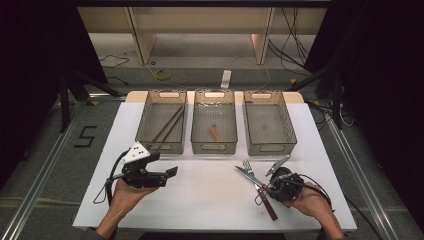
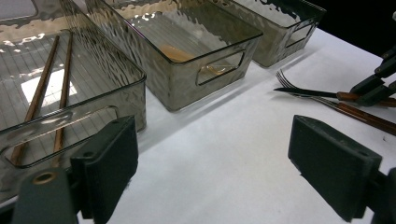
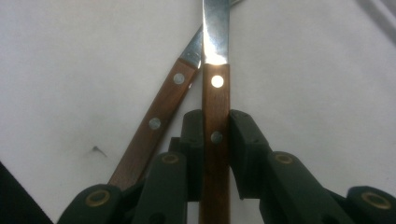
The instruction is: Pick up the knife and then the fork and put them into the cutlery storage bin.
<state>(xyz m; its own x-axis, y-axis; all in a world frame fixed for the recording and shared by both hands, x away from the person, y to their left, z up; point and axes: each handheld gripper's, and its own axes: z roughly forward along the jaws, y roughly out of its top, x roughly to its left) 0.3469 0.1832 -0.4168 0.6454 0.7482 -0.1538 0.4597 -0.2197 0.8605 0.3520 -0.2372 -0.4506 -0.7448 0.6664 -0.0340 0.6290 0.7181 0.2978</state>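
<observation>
A knife [image 3: 215,93] with a wooden handle is pinched between the jaws of my right gripper [image 3: 215,122], blade pointing away from it. A fork [image 3: 161,116] with a matching handle lies slanted on the white table [image 1: 210,195], crossing under the knife. In the high view my right gripper [image 1: 267,187] sits at the front right over the knife [image 1: 247,175] and the fork [image 1: 245,163]. My left gripper [image 1: 165,165] hovers at the front left, jaws wide apart with nothing between them. The left gripper [image 2: 219,172] faces the bins.
Three clear bins stand in a row at the back. Two chopsticks [image 1: 167,125] lie in the left bin [image 1: 161,93], and the middle bin [image 1: 214,92] holds a small wooden piece [image 1: 216,134]. The right bin [image 1: 268,94] has nothing inside. Cables trail on the floor beyond.
</observation>
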